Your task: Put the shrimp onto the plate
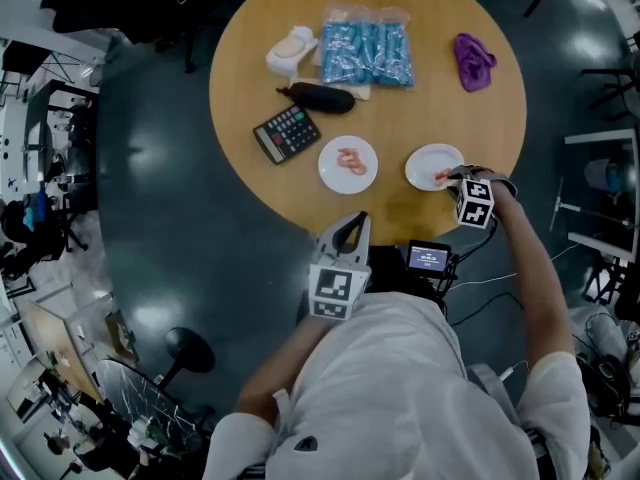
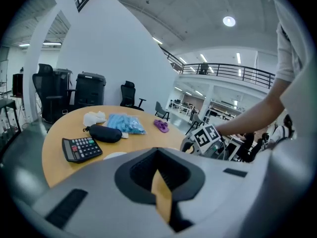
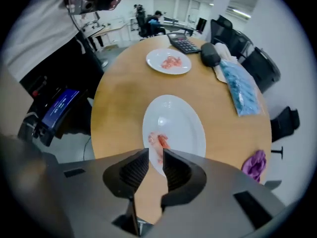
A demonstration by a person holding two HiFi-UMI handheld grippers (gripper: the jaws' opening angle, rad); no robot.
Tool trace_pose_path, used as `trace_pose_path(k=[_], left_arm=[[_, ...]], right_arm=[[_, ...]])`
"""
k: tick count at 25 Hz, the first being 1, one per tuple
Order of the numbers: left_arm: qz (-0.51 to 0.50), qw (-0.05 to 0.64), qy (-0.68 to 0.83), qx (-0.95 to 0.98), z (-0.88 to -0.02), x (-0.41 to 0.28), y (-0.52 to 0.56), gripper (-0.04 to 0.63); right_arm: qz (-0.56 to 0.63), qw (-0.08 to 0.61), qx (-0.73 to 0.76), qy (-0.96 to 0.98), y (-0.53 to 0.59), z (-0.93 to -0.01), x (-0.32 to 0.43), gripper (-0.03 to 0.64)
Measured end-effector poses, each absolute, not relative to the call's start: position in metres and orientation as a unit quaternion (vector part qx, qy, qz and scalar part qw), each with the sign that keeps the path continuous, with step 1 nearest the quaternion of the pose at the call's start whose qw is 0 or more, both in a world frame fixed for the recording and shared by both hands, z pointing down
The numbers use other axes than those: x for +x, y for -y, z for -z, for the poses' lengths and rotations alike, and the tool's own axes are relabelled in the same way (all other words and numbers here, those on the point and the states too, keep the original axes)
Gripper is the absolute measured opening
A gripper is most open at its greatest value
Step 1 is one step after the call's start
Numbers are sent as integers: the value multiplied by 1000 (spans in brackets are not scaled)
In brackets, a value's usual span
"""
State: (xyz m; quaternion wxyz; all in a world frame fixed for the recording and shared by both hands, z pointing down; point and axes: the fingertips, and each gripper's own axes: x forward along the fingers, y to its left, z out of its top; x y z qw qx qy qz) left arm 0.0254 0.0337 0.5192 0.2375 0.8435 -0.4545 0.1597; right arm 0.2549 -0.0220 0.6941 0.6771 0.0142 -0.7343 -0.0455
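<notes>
Two white plates sit near the front of a round wooden table (image 1: 400,118). The left plate (image 1: 331,175) (image 3: 154,66) carries a few pink shrimp (image 1: 351,161) (image 3: 171,62). One shrimp (image 1: 441,176) (image 3: 158,144) is at the near part of the right plate (image 1: 428,158) (image 3: 181,123). My right gripper (image 1: 452,176) (image 3: 156,158) hovers low over that plate, its jaws closed to a narrow gap with the shrimp's tail end between them. My left gripper (image 1: 347,230) (image 2: 158,155) is shut and empty, just off the table's front edge.
Farther back are a calculator (image 1: 287,133) (image 2: 81,148), a black case (image 1: 322,97) (image 2: 105,133), blue packets (image 1: 366,53) (image 3: 240,88), a white bundle (image 1: 291,50) and a purple cloth (image 1: 473,61) (image 3: 255,164). A small screen (image 1: 428,258) sits below the table edge.
</notes>
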Motion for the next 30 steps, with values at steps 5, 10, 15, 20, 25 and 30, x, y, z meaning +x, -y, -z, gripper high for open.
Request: trace_pose_path(k=[5,10,15,20,25,30], left_arm=[[-165,242,461,838,-525,25,-35,6],[-168,244,464,835,-526,23,-34,6],[-170,245,466,833,-528,22,-30,6],[-171,247,467,832,-529,21,-26,6],[-171,247,469,831,-529,19,-23,6],[-166,243,468,833,-526,17,-24,6]], right_arm=[[66,686,-63,722,29,-706,255,94],[69,695,-110,707,25,-717,253,94],[75,691,-142,705,25,-723,246,93],[71,678,-149,716,23,-723,240,54],[54,681,-152,714,21,-723,241,48],[41,678,-134,722,18,-716,240,44]])
